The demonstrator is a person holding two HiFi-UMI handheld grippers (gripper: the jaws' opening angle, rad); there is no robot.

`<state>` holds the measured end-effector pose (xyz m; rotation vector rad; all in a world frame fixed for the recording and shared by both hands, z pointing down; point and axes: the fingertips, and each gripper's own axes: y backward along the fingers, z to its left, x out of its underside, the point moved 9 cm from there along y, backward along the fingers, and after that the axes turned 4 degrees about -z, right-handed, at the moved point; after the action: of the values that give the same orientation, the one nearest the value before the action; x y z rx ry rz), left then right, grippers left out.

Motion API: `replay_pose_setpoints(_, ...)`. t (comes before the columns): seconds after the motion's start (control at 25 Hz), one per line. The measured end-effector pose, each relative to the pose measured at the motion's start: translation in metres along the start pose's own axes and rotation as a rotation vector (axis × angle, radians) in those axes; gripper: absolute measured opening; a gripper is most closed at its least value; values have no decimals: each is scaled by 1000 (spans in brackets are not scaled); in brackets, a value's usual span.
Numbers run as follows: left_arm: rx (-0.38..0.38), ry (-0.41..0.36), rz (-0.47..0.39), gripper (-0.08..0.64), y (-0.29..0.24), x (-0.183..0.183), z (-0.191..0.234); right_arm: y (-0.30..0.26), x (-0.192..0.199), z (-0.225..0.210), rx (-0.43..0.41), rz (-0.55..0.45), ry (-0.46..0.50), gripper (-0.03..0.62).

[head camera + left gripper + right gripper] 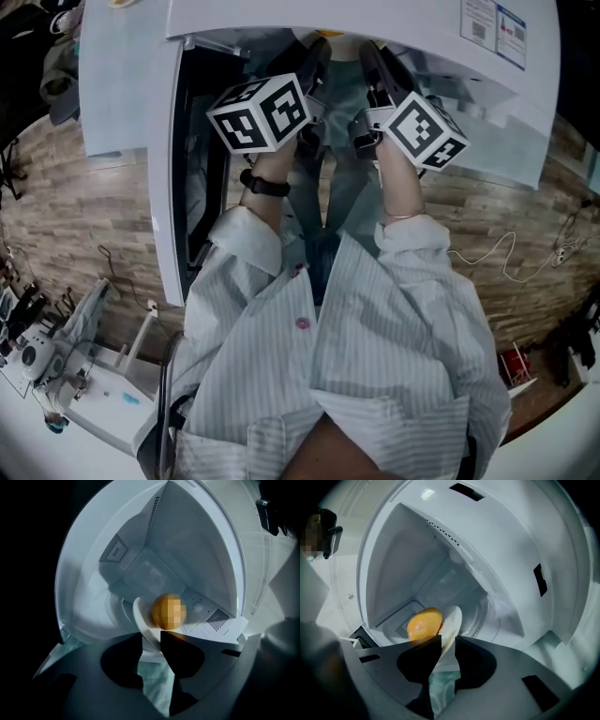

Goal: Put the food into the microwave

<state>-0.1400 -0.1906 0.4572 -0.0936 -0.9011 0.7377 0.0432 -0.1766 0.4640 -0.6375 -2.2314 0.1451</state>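
The white microwave [375, 21] stands with its door [175, 187] swung out to the left. Both grippers reach into the cavity [187, 541]. On its floor rests a white plate [139, 616] with a round orange-yellow food [168, 611] on it. My left gripper [151, 638] has the plate's near rim between its jaws with a gap showing. My right gripper [447, 641] straddles the opposite rim of the plate [453, 618], beside the food [424, 623], and is also slightly parted. In the head view the left gripper [317, 54] and right gripper [373, 58] have their tips hidden inside the oven.
The open door's dark window [199, 159] stands close on the left of my left arm. The cavity walls [440, 550] close in around both grippers. Wood-pattern floor lies below, with a white cable [497, 253] at the right and white equipment [56, 361] at the lower left.
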Motion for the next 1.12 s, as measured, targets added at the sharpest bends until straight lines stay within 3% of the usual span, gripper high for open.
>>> replay_pose_setpoints(0.36,-26,-81,6,123,-2,-6,1,-6,-1,6,10,-8,106,104)
replay_pose_setpoints(0.84,-112,-247,14,155,-7,-9,-3,-15,-5,11,29,-4,287,120)
replay_pose_setpoints(1.12,-118,-266,25,160,-10,-9,-2,-16,-5,9,29,4,300,121)
